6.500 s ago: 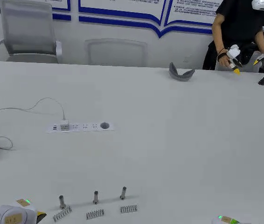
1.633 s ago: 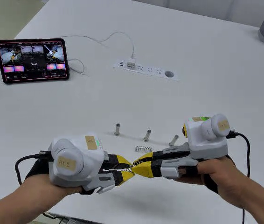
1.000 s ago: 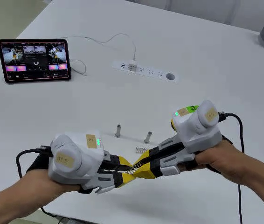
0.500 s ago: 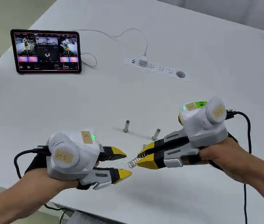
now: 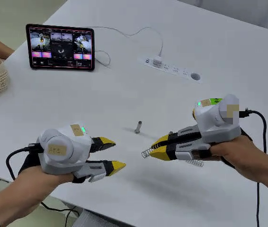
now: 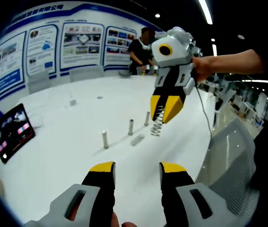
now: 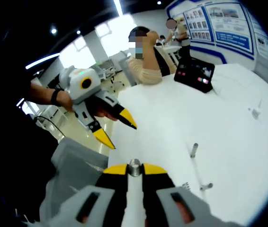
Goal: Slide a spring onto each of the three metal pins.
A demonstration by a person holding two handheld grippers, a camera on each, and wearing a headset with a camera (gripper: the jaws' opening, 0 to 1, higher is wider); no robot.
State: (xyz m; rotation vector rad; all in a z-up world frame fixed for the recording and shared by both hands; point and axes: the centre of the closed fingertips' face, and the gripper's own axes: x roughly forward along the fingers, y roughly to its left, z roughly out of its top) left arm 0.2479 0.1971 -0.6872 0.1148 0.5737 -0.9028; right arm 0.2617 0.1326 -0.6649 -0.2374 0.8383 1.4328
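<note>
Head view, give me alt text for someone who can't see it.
The right gripper, tongs shut on a spring, faces the left gripper, tongs open, over a white table. One metal pin stands upright beyond them, and a lit tablet sits at the far left.

A spring (image 6: 157, 124) is held pinched by the right gripper (image 6: 164, 113) above the white surface (image 6: 63, 156). Three metal pins (image 6: 130, 127) are stood upright there. The fingers of the left gripper (image 6: 137, 166) are spread apart.
</note>
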